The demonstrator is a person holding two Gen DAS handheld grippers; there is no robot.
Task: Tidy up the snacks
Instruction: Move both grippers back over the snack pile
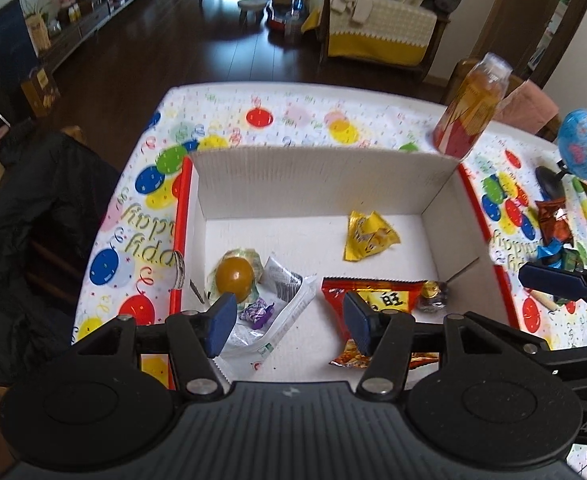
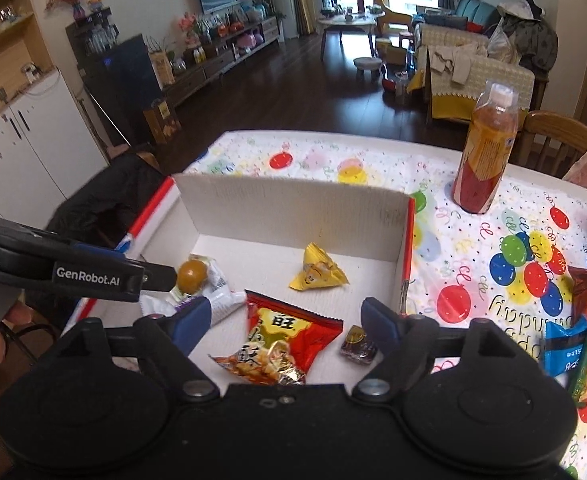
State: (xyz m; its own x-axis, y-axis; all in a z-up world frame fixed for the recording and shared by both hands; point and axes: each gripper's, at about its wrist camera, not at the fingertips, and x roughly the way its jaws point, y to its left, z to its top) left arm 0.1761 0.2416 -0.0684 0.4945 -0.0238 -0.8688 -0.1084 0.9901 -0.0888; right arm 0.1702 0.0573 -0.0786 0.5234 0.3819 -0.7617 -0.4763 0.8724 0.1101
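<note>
A white cardboard box (image 1: pixel 313 172) (image 2: pixel 293 208) sits on the balloon tablecloth. Inside lie a yellow packet (image 1: pixel 367 236) (image 2: pixel 317 272), a red snack bag (image 1: pixel 373 296) (image 2: pixel 285 340), a dark wrapped candy (image 1: pixel 433 296) (image 2: pixel 357 344), an orange ball-shaped snack (image 1: pixel 233 276) (image 2: pixel 191 274), a clear wrapper (image 1: pixel 281 308) and a purple candy (image 1: pixel 257 312). My left gripper (image 1: pixel 287 320) is open and empty above the box's near part. My right gripper (image 2: pixel 285 324) is open and empty above the red bag. Several snack packets (image 1: pixel 553 228) (image 2: pixel 581 332) lie on the cloth to the right of the box.
A tea bottle (image 1: pixel 469 108) (image 2: pixel 485 148) stands behind the box's right corner. A small blue globe (image 1: pixel 583 144) stands at the far right. A chair with a black jacket (image 1: pixel 41 216) is at the table's left. A wooden chair (image 2: pixel 553 136) is behind the table.
</note>
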